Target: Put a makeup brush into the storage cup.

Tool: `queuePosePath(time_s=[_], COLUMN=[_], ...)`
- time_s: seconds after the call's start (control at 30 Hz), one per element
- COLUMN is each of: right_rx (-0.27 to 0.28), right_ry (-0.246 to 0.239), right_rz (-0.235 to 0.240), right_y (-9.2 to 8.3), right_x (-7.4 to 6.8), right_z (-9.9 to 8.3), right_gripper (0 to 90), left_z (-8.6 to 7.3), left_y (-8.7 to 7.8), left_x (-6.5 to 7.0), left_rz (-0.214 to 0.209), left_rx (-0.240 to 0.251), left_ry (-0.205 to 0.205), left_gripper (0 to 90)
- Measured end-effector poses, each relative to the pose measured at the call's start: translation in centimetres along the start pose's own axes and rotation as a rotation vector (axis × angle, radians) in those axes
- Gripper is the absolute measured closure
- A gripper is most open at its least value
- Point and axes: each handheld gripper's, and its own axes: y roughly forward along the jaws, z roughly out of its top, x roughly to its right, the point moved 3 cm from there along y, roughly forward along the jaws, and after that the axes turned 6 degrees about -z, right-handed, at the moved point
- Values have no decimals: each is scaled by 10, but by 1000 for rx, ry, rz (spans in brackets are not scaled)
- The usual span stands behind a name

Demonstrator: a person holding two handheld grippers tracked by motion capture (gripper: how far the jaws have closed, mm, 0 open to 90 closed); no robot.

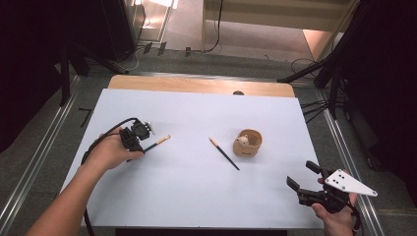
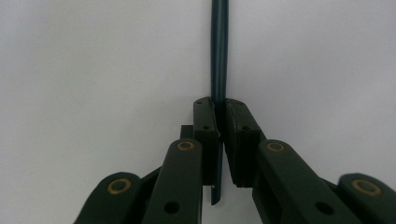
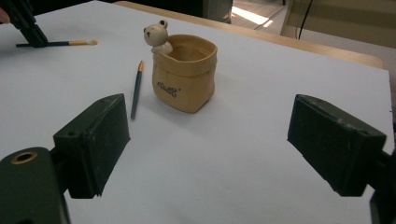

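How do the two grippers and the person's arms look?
Both grippers are black with two blocky fingers on linked arms with brass-coloured pivots. The left gripper trails a black cable. The right gripper carries a grey three-cornered plate with small dark dots. Forearms are bare, no sleeves visible.

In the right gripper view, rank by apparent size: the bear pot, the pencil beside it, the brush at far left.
1. bear pot, clearly largest.
2. pencil.
3. brush, though it lies farther off, so these two are unsure.

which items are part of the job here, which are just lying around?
In the job:
- brush, clamped in the left hand-held gripper
- second brush
- bear pot

Lying about:
- right hand-held gripper, open, idle
- cables on the floor
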Motion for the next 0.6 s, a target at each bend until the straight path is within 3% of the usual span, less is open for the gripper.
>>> queuePosePath(time_s=[0.1, 0.27, 0.43, 0.6], right_rx=[0, 0, 1, 2], right_ry=[1, 5, 8, 8], right_rz=[3, 0, -4, -6], right_y=[0, 0, 0, -1], right_x=[-1, 0, 0, 0], right_z=[0, 0, 0, 1], right_gripper=[132, 132, 133, 132], left_z=[1, 2, -3, -5], left_y=[0, -1, -1, -3], left_x=[1, 0, -5, -5], left_rz=[14, 3, -36, -35], left_rx=[-13, -23, 25, 44], left_ry=[27, 21, -1, 1], left_gripper=[859, 862, 863, 863])
